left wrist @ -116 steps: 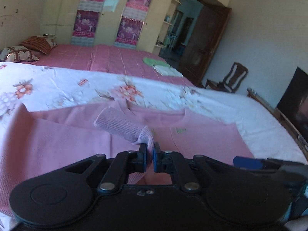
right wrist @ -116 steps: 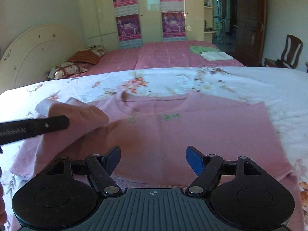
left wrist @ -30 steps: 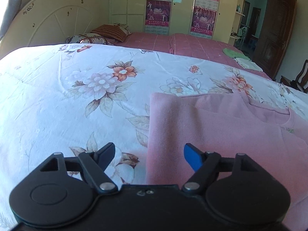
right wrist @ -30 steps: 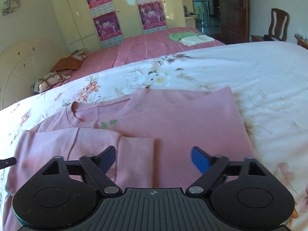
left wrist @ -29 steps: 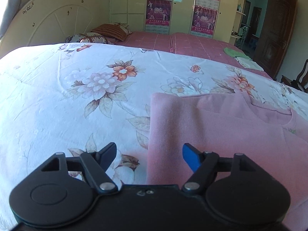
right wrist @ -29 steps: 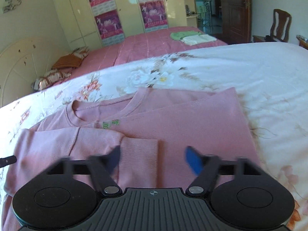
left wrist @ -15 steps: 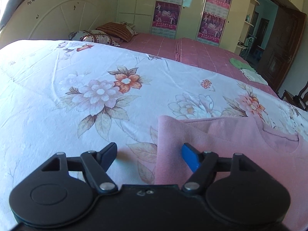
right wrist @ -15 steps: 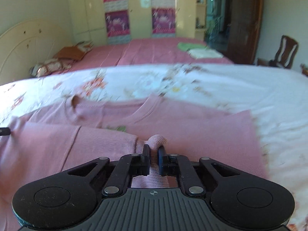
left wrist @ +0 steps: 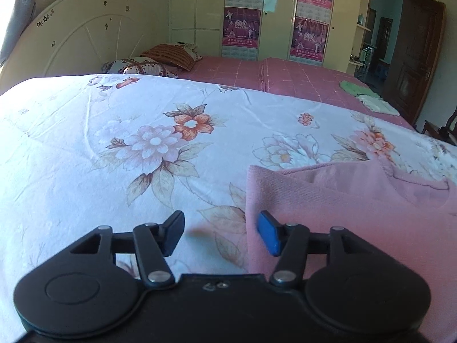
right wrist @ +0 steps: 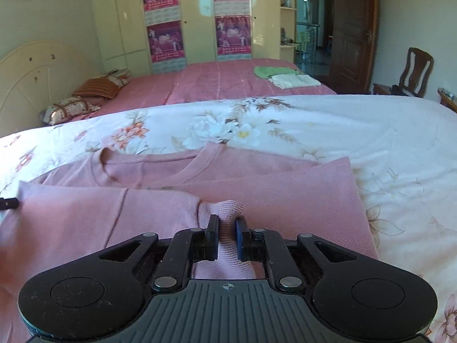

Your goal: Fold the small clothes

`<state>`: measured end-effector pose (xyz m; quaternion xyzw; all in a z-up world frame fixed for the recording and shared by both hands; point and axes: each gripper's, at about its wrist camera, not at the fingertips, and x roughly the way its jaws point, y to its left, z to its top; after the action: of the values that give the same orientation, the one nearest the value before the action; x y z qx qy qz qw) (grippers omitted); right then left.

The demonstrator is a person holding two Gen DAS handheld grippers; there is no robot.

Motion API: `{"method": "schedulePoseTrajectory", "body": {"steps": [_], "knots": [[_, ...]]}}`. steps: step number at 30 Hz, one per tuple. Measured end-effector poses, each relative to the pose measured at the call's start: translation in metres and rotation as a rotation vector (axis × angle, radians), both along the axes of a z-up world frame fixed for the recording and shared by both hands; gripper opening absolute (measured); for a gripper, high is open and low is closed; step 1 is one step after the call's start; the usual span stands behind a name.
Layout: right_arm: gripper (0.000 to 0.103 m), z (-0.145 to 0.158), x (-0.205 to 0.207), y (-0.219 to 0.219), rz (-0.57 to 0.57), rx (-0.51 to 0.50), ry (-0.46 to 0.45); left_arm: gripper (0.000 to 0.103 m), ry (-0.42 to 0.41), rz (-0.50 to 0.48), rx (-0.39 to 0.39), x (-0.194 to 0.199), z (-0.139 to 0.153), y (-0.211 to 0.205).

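Observation:
A pink sweater (left wrist: 357,214) lies flat on the floral bedsheet (left wrist: 114,143), neck away from me. In the right wrist view the sweater (right wrist: 285,194) has its left sleeve (right wrist: 100,208) folded across the chest. My right gripper (right wrist: 227,237) is shut on that sleeve's ribbed cuff (right wrist: 228,208), which bunches up between the pads. My left gripper (left wrist: 220,237) hovers at the sweater's left edge near the shoulder. Its jaws are closing, with the edge of the fabric between them and the pads not pressing. Its tip (right wrist: 8,203) shows at the far left of the right wrist view.
A second bed with a pink cover (right wrist: 222,83) stands behind, bearing folded green and white clothes (right wrist: 282,75) and pillows (right wrist: 85,97). A wardrobe with posters (right wrist: 197,17), a dark door (right wrist: 354,28) and a wooden chair (right wrist: 414,71) line the far wall.
My right gripper went from open to shut on the sleeve cuff and lifted it slightly. My left gripper slid toward the sweater's shoulder corner and its jaws narrowed.

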<state>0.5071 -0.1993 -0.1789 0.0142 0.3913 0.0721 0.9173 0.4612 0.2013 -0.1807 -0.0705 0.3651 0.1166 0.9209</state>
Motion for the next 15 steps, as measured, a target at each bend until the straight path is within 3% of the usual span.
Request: {"method": "schedulePoseTrajectory", "body": {"steps": [2, 5, 7, 9, 13, 15], "knots": [[0.010, -0.005, -0.004, 0.001, 0.003, -0.021, 0.024, 0.061, -0.011, -0.018, -0.005, -0.023, 0.009, -0.001], [0.010, 0.002, -0.014, -0.004, -0.014, 0.024, 0.006, 0.069, -0.024, -0.057, 0.039, -0.064, 0.017, -0.006], [0.017, 0.006, -0.021, -0.008, -0.010, 0.060, 0.008, 0.069, -0.013, -0.083, 0.047, -0.088, 0.017, -0.008], [0.055, 0.009, -0.028, -0.008, -0.007, 0.075, 0.003, 0.067, 0.009, -0.104, 0.059, -0.108, 0.012, -0.010], [0.057, 0.011, -0.043, 0.002, 0.023, 0.073, 0.003, 0.061, 0.054, -0.132, 0.083, -0.121, -0.007, -0.018], [0.057, 0.009, -0.046, 0.008, 0.026, 0.074, 0.011, 0.058, 0.037, -0.136, 0.086, -0.120, -0.011, -0.023]]}}
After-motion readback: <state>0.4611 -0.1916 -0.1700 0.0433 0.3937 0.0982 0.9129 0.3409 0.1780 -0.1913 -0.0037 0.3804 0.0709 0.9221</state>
